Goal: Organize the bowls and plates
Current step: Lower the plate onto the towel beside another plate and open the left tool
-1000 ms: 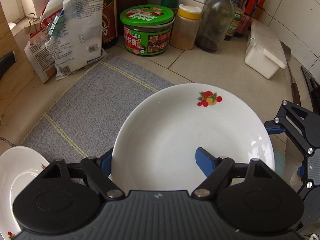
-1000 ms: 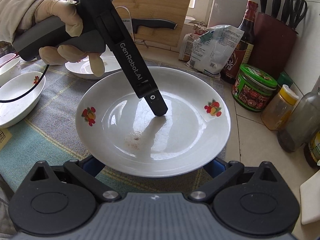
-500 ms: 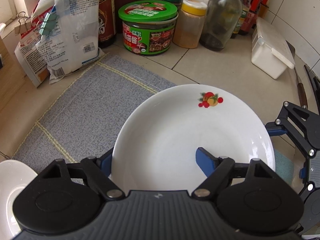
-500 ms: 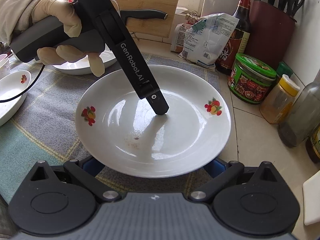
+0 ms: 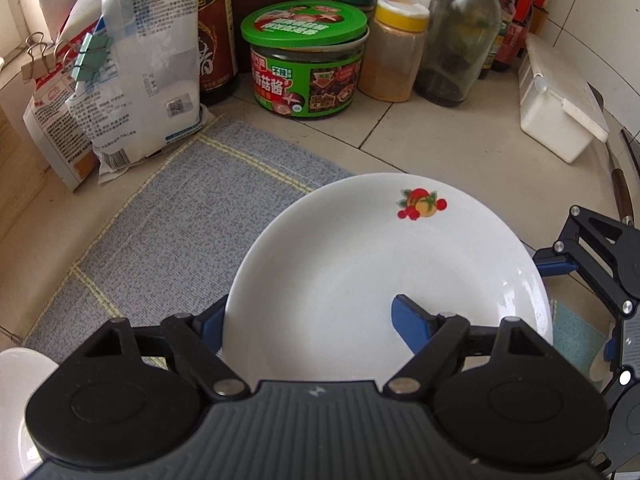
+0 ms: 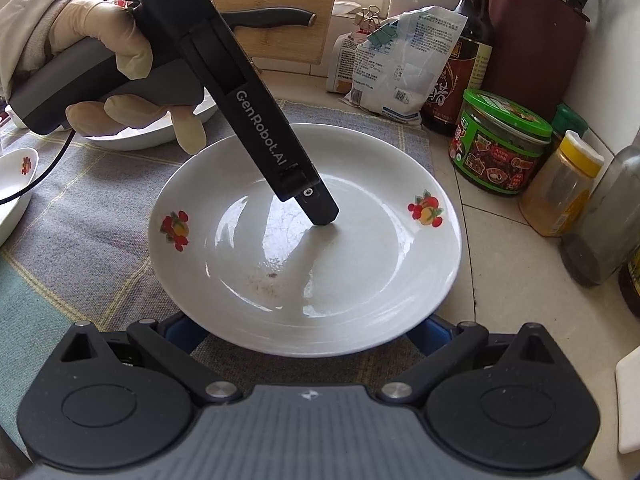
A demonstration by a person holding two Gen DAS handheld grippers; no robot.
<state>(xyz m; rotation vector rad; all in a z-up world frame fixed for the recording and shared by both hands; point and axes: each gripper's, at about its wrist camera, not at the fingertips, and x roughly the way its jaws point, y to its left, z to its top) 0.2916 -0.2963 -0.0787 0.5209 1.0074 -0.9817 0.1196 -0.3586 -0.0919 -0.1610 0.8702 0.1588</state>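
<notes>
**Both grippers on one plate, tight corner on the right**

So the white plate [image 6: 304, 248] with the little fruit prints sits at the right end of the grey cloth [image 5: 168, 216], its far-right rim hanging over onto bare tile counter [image 5: 452, 148]. The left gripper [image 5: 316, 320] is clamped on the plate's rim: one blue finger [image 5: 412, 322] lies inside the dish, the other is tucked under the outside edge. From the other side you can see the gloved hand [image 6: 120, 68] holding it.

The right gripper [image 6: 304, 332] has its two blue fingers spread wide, both poking under the near rim. I can't tell if they're actually pressing on anything, since the tips are hidden beneath the plate.

Room-wise: the cloth to the left of the plate is open. Behind it things crowd up — paper bags [image 5: 132, 76], a green jar [image 5: 304, 60], a yellow-capped jar [image 5: 394, 48] and a glass bottle [image 5: 460, 36] line the wall, none touching the plate. A white box [image 5: 556, 108] sits off in the corner. Another white dish [image 6: 132, 136] rests behind the hand, and a small bowl [image 6: 16, 184] at the cloth's left edge.
</notes>
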